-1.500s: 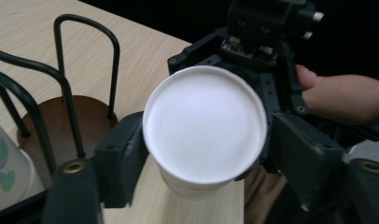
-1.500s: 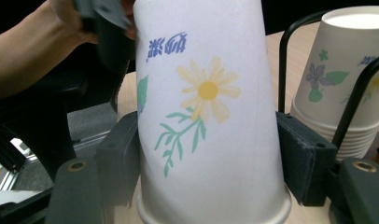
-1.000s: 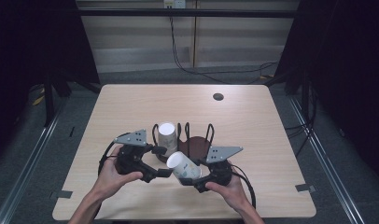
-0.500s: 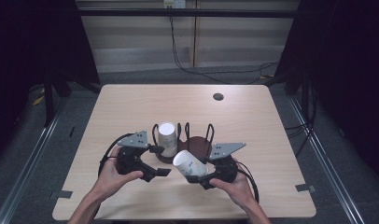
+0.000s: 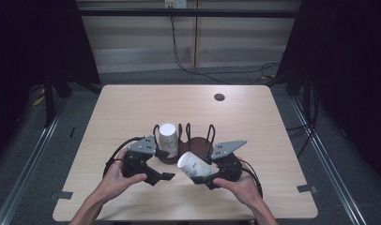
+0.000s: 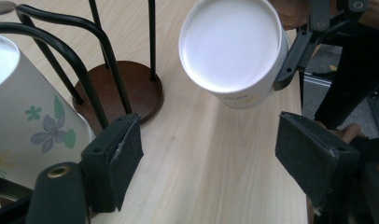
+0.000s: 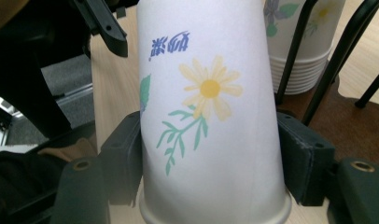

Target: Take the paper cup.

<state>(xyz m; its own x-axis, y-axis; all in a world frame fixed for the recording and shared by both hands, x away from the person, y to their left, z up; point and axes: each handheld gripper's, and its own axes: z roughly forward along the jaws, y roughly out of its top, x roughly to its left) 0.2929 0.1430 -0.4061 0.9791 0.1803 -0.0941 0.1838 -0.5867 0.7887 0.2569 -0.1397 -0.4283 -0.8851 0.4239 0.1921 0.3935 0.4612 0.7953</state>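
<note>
A white paper cup (image 5: 192,163) with a yellow flower print (image 7: 209,87) lies tilted in my right gripper (image 5: 203,171), whose pads (image 7: 126,148) press on both its sides. Its white bottom (image 6: 230,44) faces my left gripper (image 6: 208,140). My left gripper (image 5: 159,167) hovers low over the table just left of it. Its jaws stand apart, have just been closing, and have nothing between them. A stack of flowered cups (image 5: 169,136) stands upside down in a black wire holder on a brown round base (image 6: 124,88).
The holder's black wire loops (image 5: 211,132) rise behind the held cup. A small dark round hole (image 5: 219,97) sits in the wooden table (image 5: 254,126) at the far right. Dark floor and cables surround the table.
The cup in my right gripper has shifted slightly to the right, away from my left gripper. The stack in the holder has not moved.
</note>
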